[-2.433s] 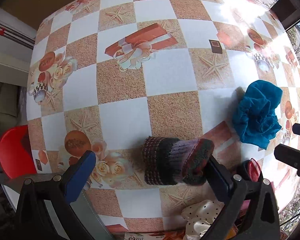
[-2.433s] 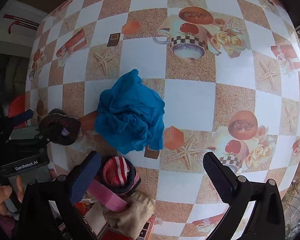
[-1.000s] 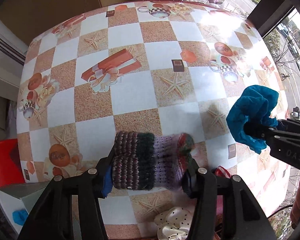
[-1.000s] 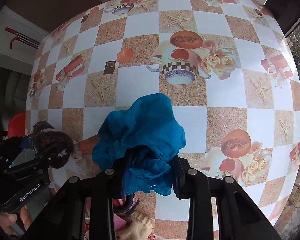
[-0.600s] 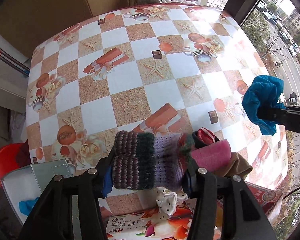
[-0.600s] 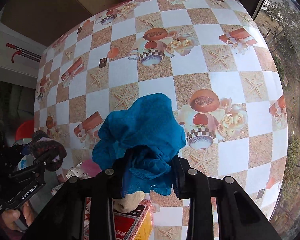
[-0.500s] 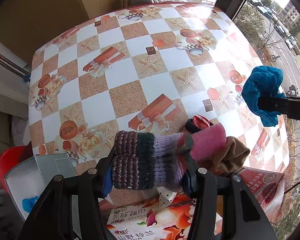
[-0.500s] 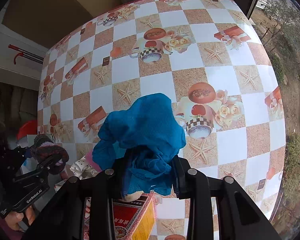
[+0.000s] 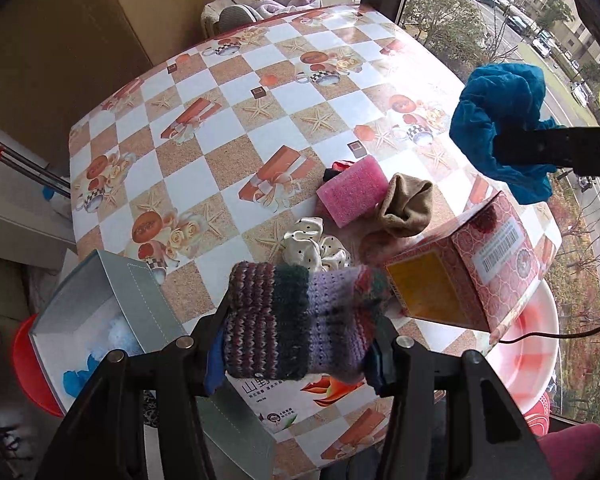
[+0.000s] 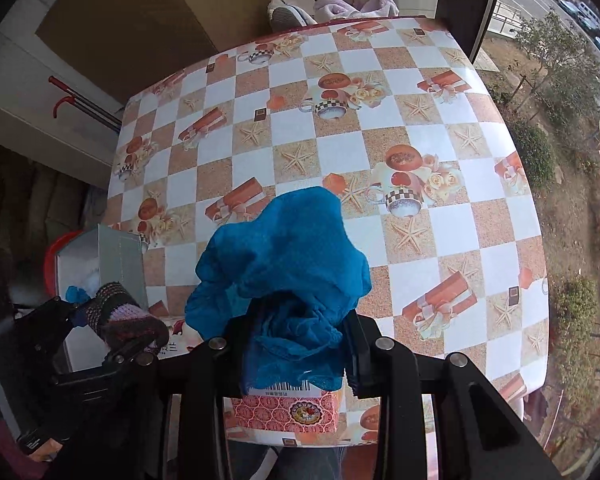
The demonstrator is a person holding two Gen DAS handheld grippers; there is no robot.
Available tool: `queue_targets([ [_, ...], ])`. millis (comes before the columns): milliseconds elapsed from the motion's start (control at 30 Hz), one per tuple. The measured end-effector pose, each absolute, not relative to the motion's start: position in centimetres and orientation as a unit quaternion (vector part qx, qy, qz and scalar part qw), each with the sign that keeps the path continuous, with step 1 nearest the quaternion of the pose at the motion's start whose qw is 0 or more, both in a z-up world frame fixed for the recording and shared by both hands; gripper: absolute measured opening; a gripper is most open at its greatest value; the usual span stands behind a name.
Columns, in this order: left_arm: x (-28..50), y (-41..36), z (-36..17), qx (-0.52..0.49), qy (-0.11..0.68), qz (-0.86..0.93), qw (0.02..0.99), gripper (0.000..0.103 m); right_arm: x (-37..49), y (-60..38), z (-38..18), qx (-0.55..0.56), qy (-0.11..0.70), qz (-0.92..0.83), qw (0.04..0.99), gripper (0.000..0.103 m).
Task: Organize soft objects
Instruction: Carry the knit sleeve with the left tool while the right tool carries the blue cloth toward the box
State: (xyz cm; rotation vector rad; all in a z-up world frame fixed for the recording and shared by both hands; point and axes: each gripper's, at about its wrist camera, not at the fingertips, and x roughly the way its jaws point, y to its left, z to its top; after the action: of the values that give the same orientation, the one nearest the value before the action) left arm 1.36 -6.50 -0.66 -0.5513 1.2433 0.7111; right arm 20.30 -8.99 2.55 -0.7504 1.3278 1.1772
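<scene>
Beside the checkered table [image 9: 228, 128], a grey box [image 9: 136, 300] holds blue scraps; left claw [image 9: 296, 344] clamps a knitted roll [image 9: 300, 320], right claw [image 10: 300, 344] blue cloth [image 10: 288, 256].

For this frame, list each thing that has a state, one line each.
left gripper: shut on knitted roll, lifted
right gripper: shut on blue cloth, lifted
grey box: open, blue items inside
pink sponge: loose on table
tan sock: crumpled on table
white scrunchie: on table
</scene>
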Motion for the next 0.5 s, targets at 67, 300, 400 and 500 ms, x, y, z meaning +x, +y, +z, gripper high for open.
queue_targets([
  [67,0.5,-7.2,-0.2,-0.246,0.561,0.319,0.723,0.058,18.4,-9.6,3.2,-0.328,0.558,0.509,0.568,0.035],
  [300,-2.5,-8.6,0.9,-0.242,0.551,0.323,0.730,0.058,12.9,-10.9,3.5,-0.339,0.562,0.522,0.545,0.035],
  [400,-4.0,-8.7,1.3,-0.250,0.541,0.333,0.731,0.058,10.7,-11.3,3.1,-0.347,0.567,0.525,0.532,0.035],
  [500,-5.6,-8.7,1.8,-0.255,0.530,0.348,0.730,0.058,8.7,-11.4,2.4,-0.356,0.574,0.527,0.516,0.035],
])
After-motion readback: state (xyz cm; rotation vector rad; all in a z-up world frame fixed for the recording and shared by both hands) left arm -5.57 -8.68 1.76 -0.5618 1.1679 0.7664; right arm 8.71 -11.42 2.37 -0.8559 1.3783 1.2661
